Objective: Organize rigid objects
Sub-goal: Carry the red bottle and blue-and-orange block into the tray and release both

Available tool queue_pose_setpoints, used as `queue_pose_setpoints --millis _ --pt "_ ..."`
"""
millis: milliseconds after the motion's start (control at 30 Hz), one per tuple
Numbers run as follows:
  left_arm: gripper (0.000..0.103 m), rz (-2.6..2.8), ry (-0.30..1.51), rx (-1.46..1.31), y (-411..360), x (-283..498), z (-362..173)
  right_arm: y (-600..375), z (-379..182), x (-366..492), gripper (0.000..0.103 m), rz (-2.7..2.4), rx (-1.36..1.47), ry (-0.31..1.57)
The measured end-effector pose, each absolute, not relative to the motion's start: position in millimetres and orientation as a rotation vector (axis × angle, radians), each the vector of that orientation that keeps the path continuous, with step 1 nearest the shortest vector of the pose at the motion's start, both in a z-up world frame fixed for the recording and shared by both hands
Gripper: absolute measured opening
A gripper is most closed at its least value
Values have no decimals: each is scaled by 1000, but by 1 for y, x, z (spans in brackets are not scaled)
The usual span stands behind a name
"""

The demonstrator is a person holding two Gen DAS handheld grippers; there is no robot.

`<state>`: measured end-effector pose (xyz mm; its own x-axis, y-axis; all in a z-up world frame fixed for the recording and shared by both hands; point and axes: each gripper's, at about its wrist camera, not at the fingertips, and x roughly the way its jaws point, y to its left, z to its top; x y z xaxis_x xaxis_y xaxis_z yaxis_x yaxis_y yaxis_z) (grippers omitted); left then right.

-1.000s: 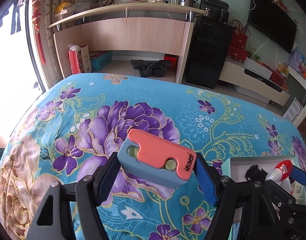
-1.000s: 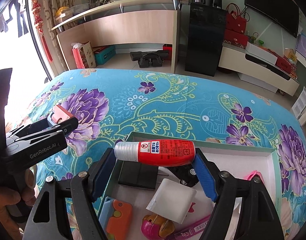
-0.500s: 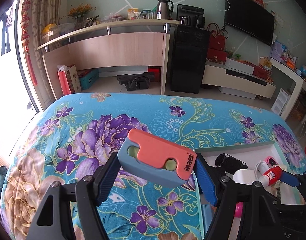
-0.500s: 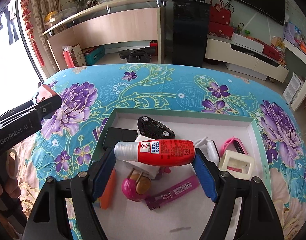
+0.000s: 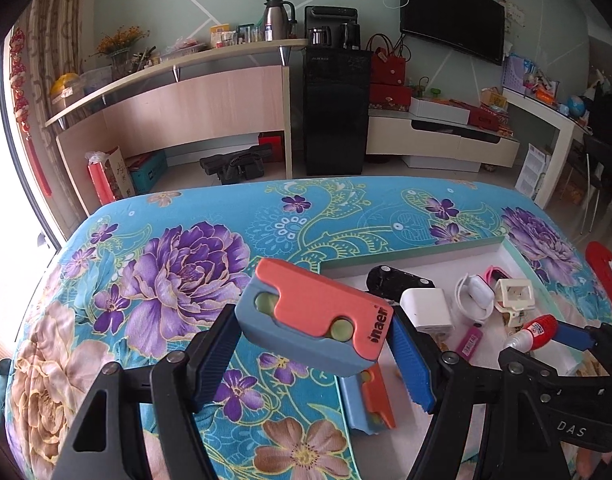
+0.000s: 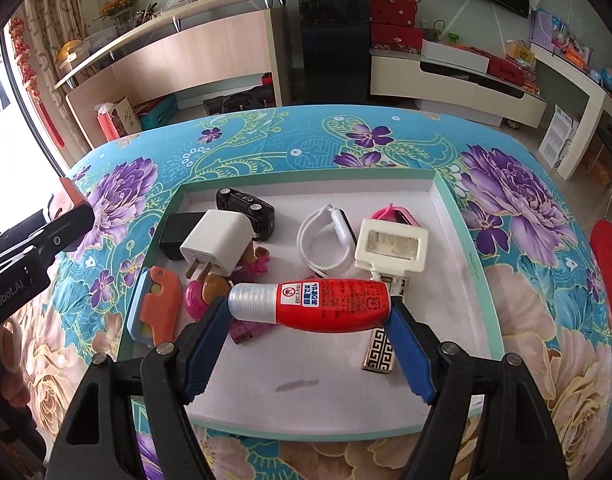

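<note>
My left gripper (image 5: pixel 312 346) is shut on a blue and orange block (image 5: pixel 314 320) and holds it above the flowered cloth, just left of the white tray (image 6: pixel 470 264). My right gripper (image 6: pixel 310 316) is shut on a red bottle with a silver cap (image 6: pixel 318 305), held crosswise over the tray's middle; it also shows in the left wrist view (image 5: pixel 536 330). In the tray lie a white charger plug (image 6: pixel 216 246), a black toy car (image 6: pixel 246 210), a white strap (image 6: pixel 326 240), a white frame clip (image 6: pixel 392 250) and a second blue and orange block (image 6: pixel 154 308) against its left wall.
The tray sits on a table under a turquoise cloth with purple flowers (image 5: pixel 178 272). A red object (image 6: pixel 608 288) lies at the table's right edge. A pink item (image 6: pixel 390 213) and a patterned gold piece (image 6: pixel 380 350) are in the tray. Shelves, a black cabinet and a TV stand behind.
Both grippers have moved right and back, keeping their loads. The tray's contents now show more fully under the red bottle, and the left gripper is nearer the tray's left wall.
</note>
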<state>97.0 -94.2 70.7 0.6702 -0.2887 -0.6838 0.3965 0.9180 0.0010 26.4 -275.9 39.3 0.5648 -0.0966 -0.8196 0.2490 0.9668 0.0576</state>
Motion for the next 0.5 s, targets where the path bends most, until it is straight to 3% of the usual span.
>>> queue_pose_setpoints --millis 500 --pt "76 -503 833 324 -142 53 35 -295 24 0 78 -234 209 993"
